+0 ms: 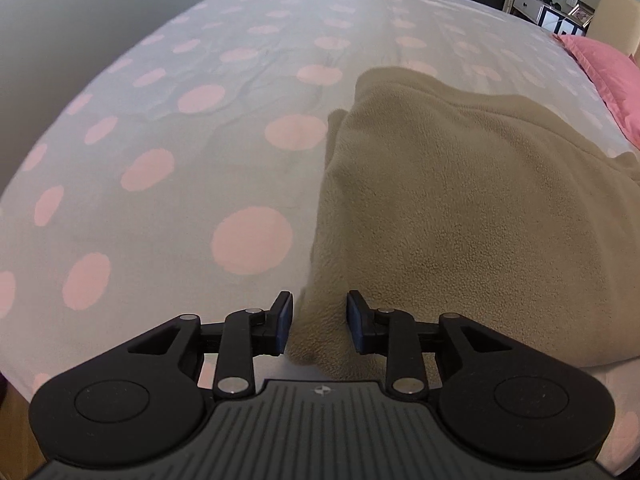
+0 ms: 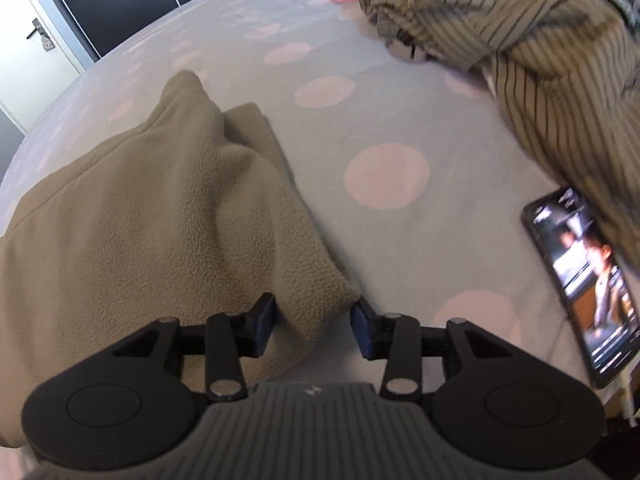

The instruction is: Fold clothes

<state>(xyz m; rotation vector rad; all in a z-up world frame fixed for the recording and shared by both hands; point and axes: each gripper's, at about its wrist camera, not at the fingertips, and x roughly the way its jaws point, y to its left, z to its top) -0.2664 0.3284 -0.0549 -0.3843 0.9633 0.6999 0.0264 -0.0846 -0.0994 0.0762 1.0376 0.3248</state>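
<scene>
A beige fleece garment [image 1: 460, 200] lies folded on the bed, filling the right half of the left wrist view. Its near left corner sits between the fingers of my left gripper [image 1: 320, 320], whose jaws stand a little apart and do not pinch the cloth. In the right wrist view the same fleece [image 2: 160, 220] spreads to the left. Its near right corner lies inside my right gripper [image 2: 314, 326], with a clear gap at the right pad [image 2: 362, 330], so the jaws are open.
The bed sheet [image 1: 200, 140] is pale grey with pink dots. A striped garment [image 2: 540, 60] is heaped at the right, and beside it lies a phone [image 2: 584, 280] with a lit screen. A pink pillow [image 1: 608, 76] lies at the bed's far right.
</scene>
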